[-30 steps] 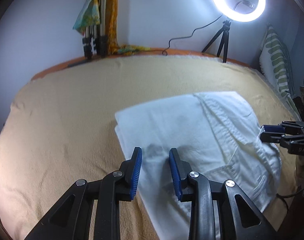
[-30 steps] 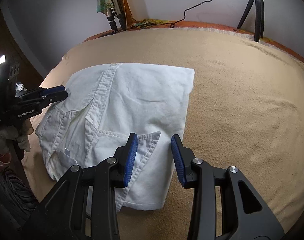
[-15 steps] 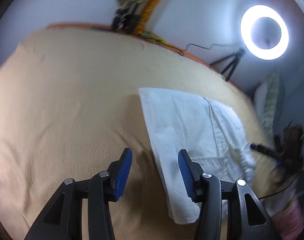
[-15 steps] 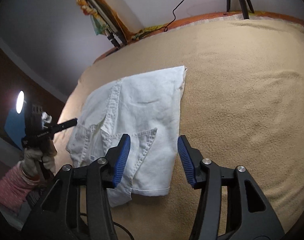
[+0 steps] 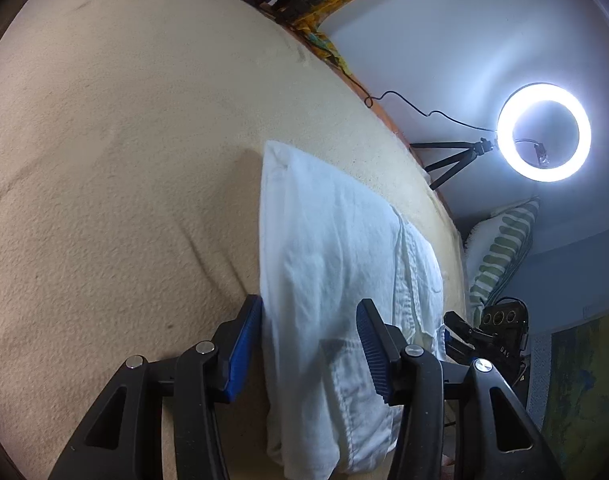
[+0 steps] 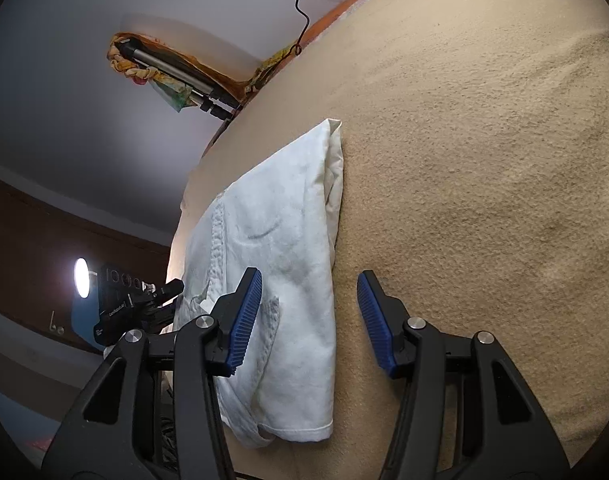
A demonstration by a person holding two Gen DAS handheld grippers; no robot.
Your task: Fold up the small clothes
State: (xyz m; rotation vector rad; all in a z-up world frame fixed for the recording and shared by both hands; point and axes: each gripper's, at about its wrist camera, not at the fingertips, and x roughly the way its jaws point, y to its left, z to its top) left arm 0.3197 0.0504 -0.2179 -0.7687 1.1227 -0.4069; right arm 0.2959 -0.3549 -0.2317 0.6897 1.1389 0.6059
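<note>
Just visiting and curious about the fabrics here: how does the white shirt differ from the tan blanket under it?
The shirt is white; the blanket is tan. The shirt is a small folded bundle with layered edges, while the blanket spreads wide beneath it. The shirt is smooth cloth with stitched seams; the blanket looks fuzzy and plain. Both are soft fabric lying flat.

Each camera rode on its own gripper and looked forward and down along the blue pads, close over the tan blanket (image 5: 116,168). The left wrist view was tilted hard, facing across the bed towards the ring light (image 5: 544,132). The right wrist view leaned the other way, towards the far corner. Both took in the same white garment (image 5: 328,248) from opposite edges, and each caught the other gripper beyond it.
</note>
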